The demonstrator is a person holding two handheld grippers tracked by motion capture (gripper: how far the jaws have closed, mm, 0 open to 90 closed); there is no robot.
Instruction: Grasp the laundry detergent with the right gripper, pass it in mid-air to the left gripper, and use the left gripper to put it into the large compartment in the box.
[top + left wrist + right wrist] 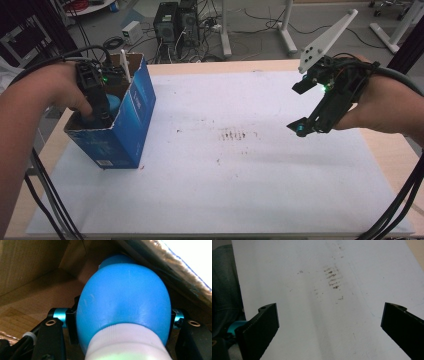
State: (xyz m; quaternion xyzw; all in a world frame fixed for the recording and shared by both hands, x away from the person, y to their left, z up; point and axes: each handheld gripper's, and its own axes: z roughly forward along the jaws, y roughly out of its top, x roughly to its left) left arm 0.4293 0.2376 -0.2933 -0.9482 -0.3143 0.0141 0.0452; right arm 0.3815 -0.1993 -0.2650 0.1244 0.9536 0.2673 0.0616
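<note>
Filling the left gripper view from close up, a blue bulb-shaped object with a white neck (123,312) is sitting between the jaws of the left gripper (122,322), which are pressing against its flanks on both sides; that grip looks firm, with the jaws closed onto the bulb's widest part. Brown cardboard walls are crowding in around it, so the bulb is lying inside the blue cardboard box (131,125), near one inner corner. From the high view the left gripper (97,107) is reaching down through the box's open top at the left edge of the white mat (260,200).

The right gripper (305,125) is hovering above the mat's right half, jaws spread wide and holding nothing, pointing down toward some dark smudges (333,277) on the sheet.

My reading is that the step in hand is either lifting the bulb out of the box or setting it down inside; the pictures are not settling which. If lifting, the next move is calling for a straight upward pull, keeping the bulb away from the box's inner walls and its raised flap (125,65), since the box stands tilted and could be dragged or tipped. The mat's middle is offering open room for a set-down, well apart from the table edge.
</note>
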